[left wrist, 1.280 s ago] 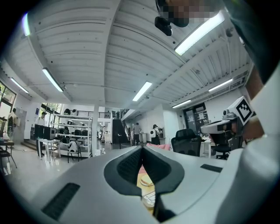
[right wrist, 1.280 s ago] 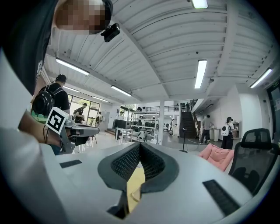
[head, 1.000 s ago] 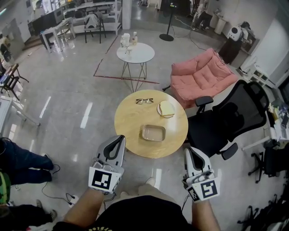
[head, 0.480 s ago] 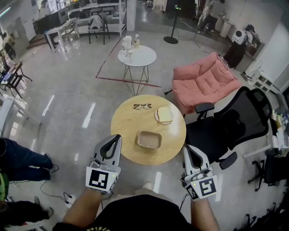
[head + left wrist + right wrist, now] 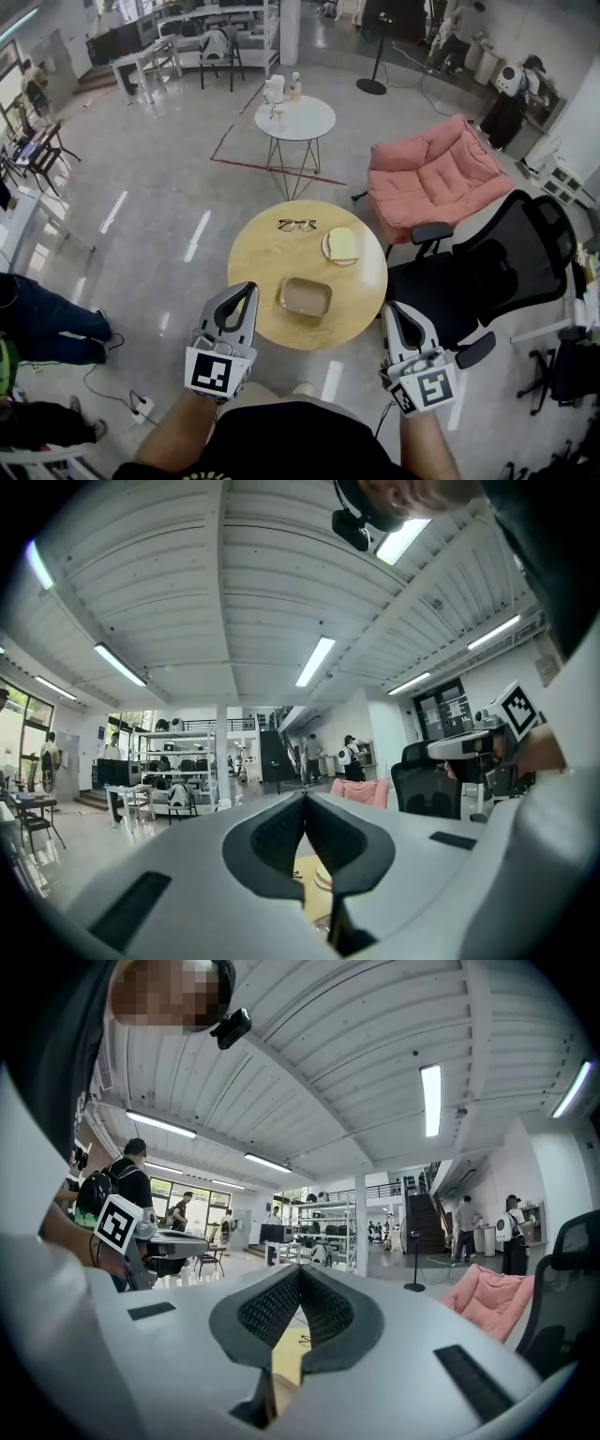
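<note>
Left gripper (image 5: 242, 298) and right gripper (image 5: 396, 319), both clenched empty, hover beside the round wooden surface (image 5: 267, 277) near a pink sofa (image 5: 431, 173)

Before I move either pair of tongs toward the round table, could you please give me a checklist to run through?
1. Left tongs empty: ok, jaws together on nothing.
2. Right tongs empty: ok, jaws together on nothing.
3. Tongs opened for a grasp: not ok, both shut.
4. Rectangular dish stands apart from the plate and the glasses: ok.
5. Dish is empty: cannot tell.
6. Tongs touch nothing on the table: ok.
</note>
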